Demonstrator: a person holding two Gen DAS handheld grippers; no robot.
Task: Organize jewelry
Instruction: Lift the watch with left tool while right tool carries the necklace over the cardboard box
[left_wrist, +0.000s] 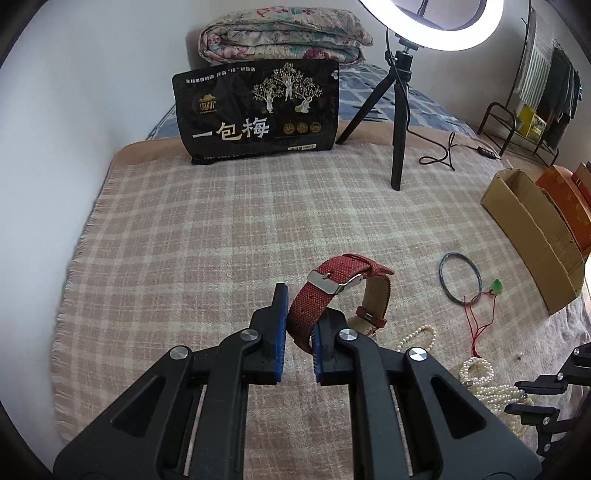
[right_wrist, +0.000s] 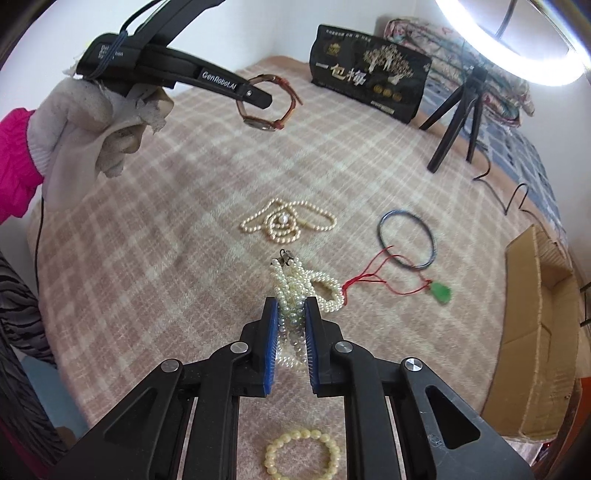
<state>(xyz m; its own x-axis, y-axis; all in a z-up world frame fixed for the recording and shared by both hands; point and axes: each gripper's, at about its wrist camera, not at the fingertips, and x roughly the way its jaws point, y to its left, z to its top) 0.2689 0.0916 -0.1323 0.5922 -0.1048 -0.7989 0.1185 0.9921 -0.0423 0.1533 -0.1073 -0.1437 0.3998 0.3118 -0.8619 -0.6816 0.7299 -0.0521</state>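
Note:
My left gripper (left_wrist: 300, 314) holds a red fabric-strap watch (left_wrist: 340, 291) lifted above the checked blanket; the strap is pinched between its blue pads. The watch and left gripper also show in the right wrist view (right_wrist: 269, 107), raised at the far left. My right gripper (right_wrist: 291, 314) is shut on a multi-strand pearl bracelet (right_wrist: 295, 288) on the blanket. A pearl necklace (right_wrist: 286, 221) lies beyond it. A dark bangle (right_wrist: 406, 238) and a green pendant on red cord (right_wrist: 441, 291) lie to the right. A cream bead bracelet (right_wrist: 301, 454) lies beneath my right gripper.
An open cardboard box (right_wrist: 535, 332) stands at the right edge; it also shows in the left wrist view (left_wrist: 535, 236). A black snack bag (left_wrist: 258, 110) and a ring-light tripod (left_wrist: 399, 122) stand at the back. A folded quilt (left_wrist: 284, 37) lies behind.

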